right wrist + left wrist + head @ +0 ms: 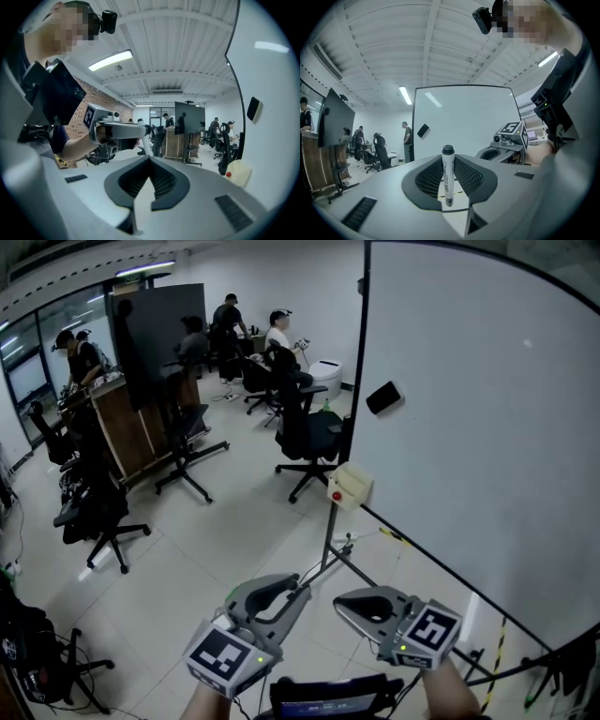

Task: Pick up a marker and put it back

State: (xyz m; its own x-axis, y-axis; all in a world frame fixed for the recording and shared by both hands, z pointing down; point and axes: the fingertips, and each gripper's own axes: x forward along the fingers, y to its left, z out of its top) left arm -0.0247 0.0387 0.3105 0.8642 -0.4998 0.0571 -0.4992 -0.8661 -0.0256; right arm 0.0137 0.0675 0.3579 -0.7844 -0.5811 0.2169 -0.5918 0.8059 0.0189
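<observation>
Left gripper [448, 159] clamps upright marker [447, 180]; barrel print unreadable

Large whiteboard [487, 427] on a metal stand at right, with a black eraser [383, 397] stuck on it. Pale tiled floor [187, 549]. Black office chairs [305, 432] scattered about. Dark panel [155, 338] beside a wooden counter [122, 427]. Ceiling strip light [145, 269] on. Several people [277, 334] at the far white wall.
</observation>
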